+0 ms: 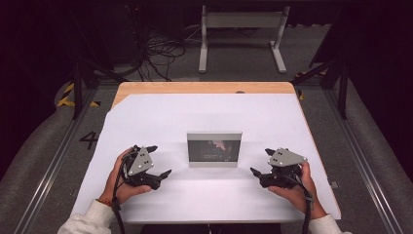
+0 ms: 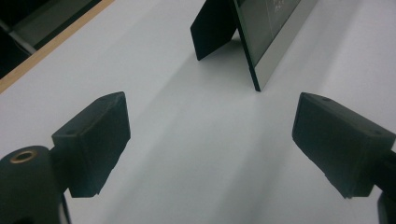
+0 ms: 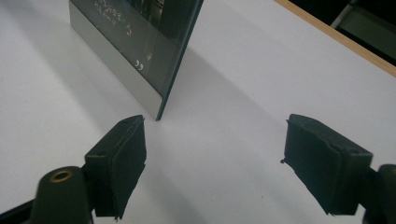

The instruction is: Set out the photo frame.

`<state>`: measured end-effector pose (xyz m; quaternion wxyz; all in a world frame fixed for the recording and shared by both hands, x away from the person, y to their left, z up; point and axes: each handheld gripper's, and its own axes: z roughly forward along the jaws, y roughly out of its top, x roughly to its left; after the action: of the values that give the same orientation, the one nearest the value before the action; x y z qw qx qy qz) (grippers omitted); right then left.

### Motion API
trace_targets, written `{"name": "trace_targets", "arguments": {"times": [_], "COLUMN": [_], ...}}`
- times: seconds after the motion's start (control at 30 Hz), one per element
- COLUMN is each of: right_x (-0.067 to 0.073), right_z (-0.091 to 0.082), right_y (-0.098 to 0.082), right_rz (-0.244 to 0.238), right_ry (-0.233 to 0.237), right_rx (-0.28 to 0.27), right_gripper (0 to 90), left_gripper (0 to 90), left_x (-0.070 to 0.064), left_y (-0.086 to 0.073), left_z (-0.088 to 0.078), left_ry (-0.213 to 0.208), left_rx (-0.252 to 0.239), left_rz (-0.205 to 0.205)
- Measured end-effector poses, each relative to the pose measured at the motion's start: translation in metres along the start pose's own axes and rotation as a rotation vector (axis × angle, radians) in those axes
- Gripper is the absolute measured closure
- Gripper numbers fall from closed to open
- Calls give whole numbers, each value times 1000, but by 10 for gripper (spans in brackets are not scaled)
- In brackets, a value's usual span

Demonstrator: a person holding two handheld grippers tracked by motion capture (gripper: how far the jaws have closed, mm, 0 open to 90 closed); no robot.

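1. While both hands rest low on the white table cover [image 1: 160,117], the left gripper [image 1: 160,161] lies in the person's left hand [image 1: 122,178] with its jaws aimed inward and a little forward, toward the middle of the table. Its jaws stand wide apart, and in the left gripper view they hold nothing and touch nothing but hover over bare white surface.
2. The right gripper [image 1: 259,163] sits in the right hand [image 1: 297,187], mirrored, its jaws pointing inward from the right. These jaws are spread wide too, with nothing between them in the right gripper view.
3. Between the two grippers, apart from both, stands the picture frame [image 1: 214,148], upright and leaning slightly back, its silver border and dark glass facing the person.
4. A black stand [image 2: 212,28] props the frame from behind, as the left gripper view shows.
5. Beyond the cover, the wooden table edge [image 1: 204,87] runs along the far side.
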<state>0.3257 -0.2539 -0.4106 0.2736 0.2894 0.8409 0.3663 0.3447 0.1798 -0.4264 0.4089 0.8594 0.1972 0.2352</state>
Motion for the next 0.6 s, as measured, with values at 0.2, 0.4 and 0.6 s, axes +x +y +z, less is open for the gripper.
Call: {"name": "trace_targets", "arguments": {"times": [0.2,0.4,0.6], "right_x": [0,0,0], "right_z": [-3,-6,-7], "right_y": [-3,-6,-11], "right_rz": [-5,-13,-11], "right_ry": [-5,-14,-16], "right_rx": [-2,5,9], "right_gripper": [202,193,190], "left_gripper": [120,118,117], "left_x": [0,1,2], "left_y": [-5,-11,-17], "left_z": [-4,-9,-12], "left_ry": [15,27,36], "left_rx": [29,42,54], "left_rz": [10,13,9]}}
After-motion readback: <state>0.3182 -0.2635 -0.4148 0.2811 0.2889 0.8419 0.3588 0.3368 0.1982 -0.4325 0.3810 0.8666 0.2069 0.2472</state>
